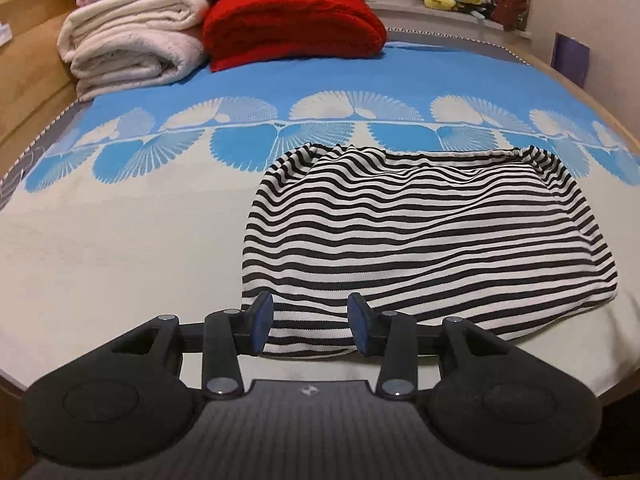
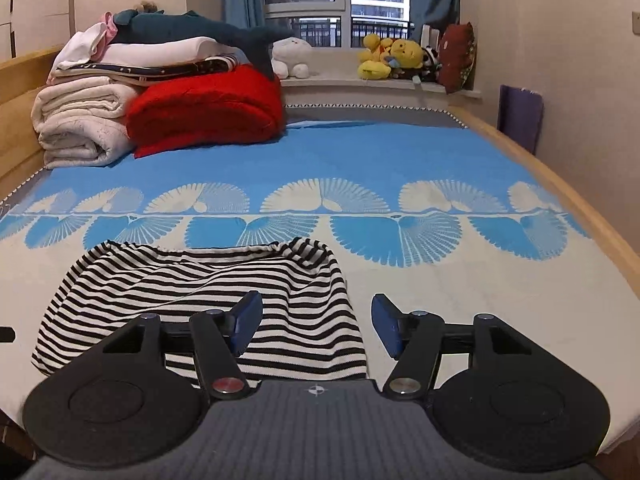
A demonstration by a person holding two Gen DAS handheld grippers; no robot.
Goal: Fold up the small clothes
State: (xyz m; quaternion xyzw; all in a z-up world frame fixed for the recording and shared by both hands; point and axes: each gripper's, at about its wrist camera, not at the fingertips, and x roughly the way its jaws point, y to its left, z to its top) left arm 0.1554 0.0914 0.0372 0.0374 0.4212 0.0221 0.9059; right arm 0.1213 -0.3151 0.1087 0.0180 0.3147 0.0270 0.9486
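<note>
Two black two-finger grippers with blue pads reach over a bed covered by a cream and sky-blue bedspread [image 1: 120, 240] printed with fan-shaped shells. One small garment of black-and-white striped knit fabric [image 1: 420, 232] lies spread flat on the cream part of the bedspread, near the front edge of the bed, its gathered edge towards the shell border. The left gripper [image 1: 310, 326] sits at the garment's near left corner, fingers parted, with the striped hem lying between them and nothing pinched. The right gripper [image 2: 316, 326] hovers at the garment's near right edge, fingers wide apart; its left finger [image 2: 246, 320] is over the stripes and its right finger is over bare bedspread. At the far left of the bed sits a stack of folded cream blankets [image 2: 80, 120], touching a folded red fleece blanket [image 2: 208, 108]. Yellow plush toys [image 2: 390, 58] line the windowsill beyond.
</note>
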